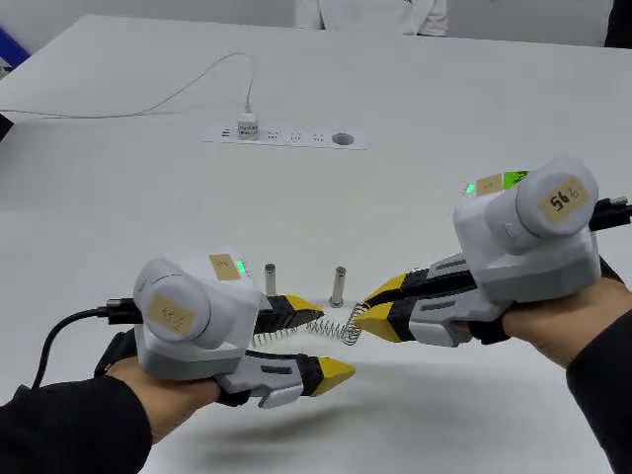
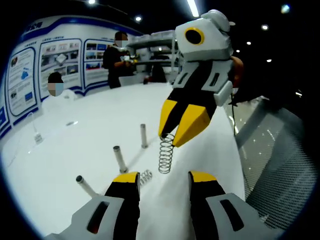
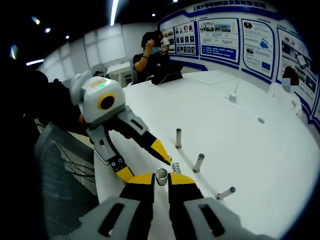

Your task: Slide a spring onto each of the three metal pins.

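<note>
**A:** What's the layout on the desk point(image 1: 444, 128)?

**B:** The left claw point(image 1: 318, 338) is released, its jaws spread wide. The right claw point(image 1: 361, 311) is clenched on one end of a spring point(image 2: 165, 154), held clear of the surface. The free end reaches toward the gap between the left jaws. Just beyond stand the three pins point(image 2: 143, 135), all bare as far as I can see. A second spring point(image 2: 145, 175) lies on the desk near the closest pin.

**A:** So what makes the threading go well?

**B:** I'd say alignment. The spring looks floppy, so the loose end will wander. Keep the grip at the very end, so the bore isn't crushed. Let the left claw cradle the free coils lightly. Bring the spring's axis in line with the pin, then lower it. If it comes in at an angle, a coil will likely snag on the pin's rim.
</note>
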A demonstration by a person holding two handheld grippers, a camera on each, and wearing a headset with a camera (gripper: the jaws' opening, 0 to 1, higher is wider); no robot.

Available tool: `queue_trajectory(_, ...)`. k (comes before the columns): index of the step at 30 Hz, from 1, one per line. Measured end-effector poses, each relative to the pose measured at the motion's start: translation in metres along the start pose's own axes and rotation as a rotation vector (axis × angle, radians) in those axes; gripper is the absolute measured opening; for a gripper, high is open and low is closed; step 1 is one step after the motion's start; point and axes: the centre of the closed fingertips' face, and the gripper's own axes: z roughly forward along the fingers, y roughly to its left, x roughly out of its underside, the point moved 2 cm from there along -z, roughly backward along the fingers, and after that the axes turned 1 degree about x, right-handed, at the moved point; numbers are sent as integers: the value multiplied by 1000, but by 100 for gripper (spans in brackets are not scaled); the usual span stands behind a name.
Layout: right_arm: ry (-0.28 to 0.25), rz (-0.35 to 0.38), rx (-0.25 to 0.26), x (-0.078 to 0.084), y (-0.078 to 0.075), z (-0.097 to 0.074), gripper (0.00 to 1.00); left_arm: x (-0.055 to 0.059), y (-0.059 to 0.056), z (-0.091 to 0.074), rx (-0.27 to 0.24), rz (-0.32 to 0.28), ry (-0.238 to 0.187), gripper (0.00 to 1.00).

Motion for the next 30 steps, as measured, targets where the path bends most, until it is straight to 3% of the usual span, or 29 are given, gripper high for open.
queue_trajectory(14,-8,20,-43,-6,14,3,12,-4,-6,3,13,37,-12,20)
queue_trajectory(17,-6,10,-40,-7,14,3,12,-5,-7,3,20,45,-12,12)
queue_trajectory(30,-17,-46,-30,-9,15,5,12,-8,-8,6,24,21,-11,11)
